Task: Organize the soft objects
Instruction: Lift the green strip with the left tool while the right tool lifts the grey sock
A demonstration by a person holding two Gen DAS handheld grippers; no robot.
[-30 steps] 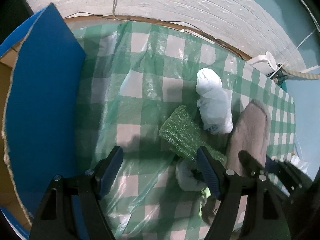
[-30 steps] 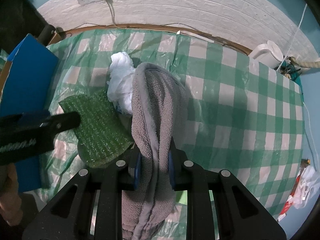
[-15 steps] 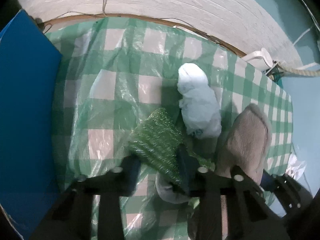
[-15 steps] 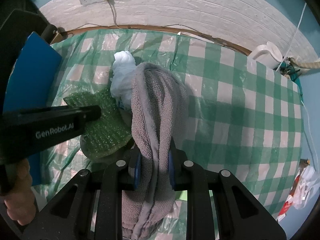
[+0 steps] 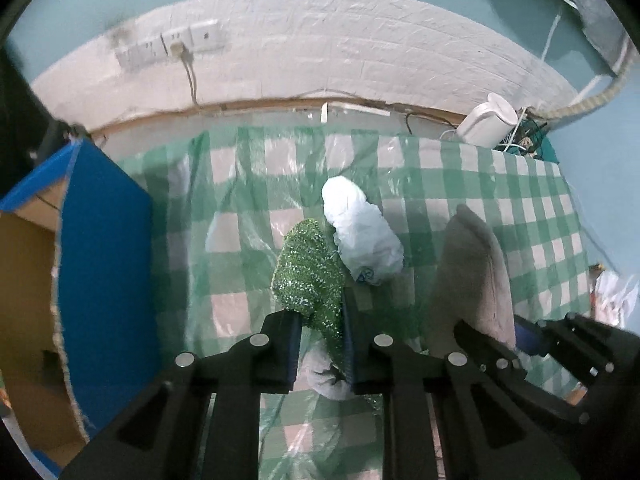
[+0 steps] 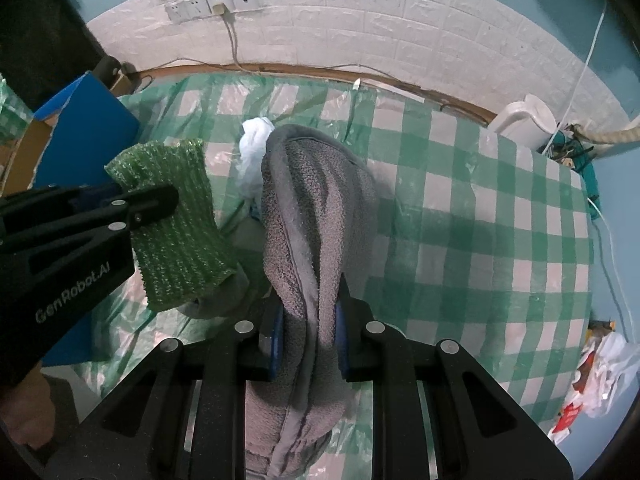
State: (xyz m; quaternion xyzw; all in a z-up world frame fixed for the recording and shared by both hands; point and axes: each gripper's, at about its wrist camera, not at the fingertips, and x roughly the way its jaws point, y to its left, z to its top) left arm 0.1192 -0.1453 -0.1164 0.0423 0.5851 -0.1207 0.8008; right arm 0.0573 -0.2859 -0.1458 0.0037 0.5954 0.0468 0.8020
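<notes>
My left gripper (image 5: 320, 320) is shut on a sparkly green knitted cloth (image 5: 310, 272) and holds it lifted above the table; it also shows in the right wrist view (image 6: 176, 220). My right gripper (image 6: 310, 320) is shut on a grey towel (image 6: 312, 216), held up over the table; the towel shows at the right of the left wrist view (image 5: 472, 276). A crumpled white plastic bag (image 5: 360, 232) lies on the green checked tablecloth (image 5: 460, 176) behind both cloths. A small grey cloth (image 5: 324, 372) hangs under the green one.
An open blue cardboard box (image 5: 104, 264) stands at the table's left edge. A white kettle (image 5: 486, 124) and cables sit at the back right corner. The white brick wall with sockets (image 6: 212, 4) runs behind. A bag of litter (image 6: 600, 372) lies off the right edge.
My left gripper went from open to shut on the green cloth and lifted it off the table. The right gripper kept hold of the grey towel, raised slightly.
</notes>
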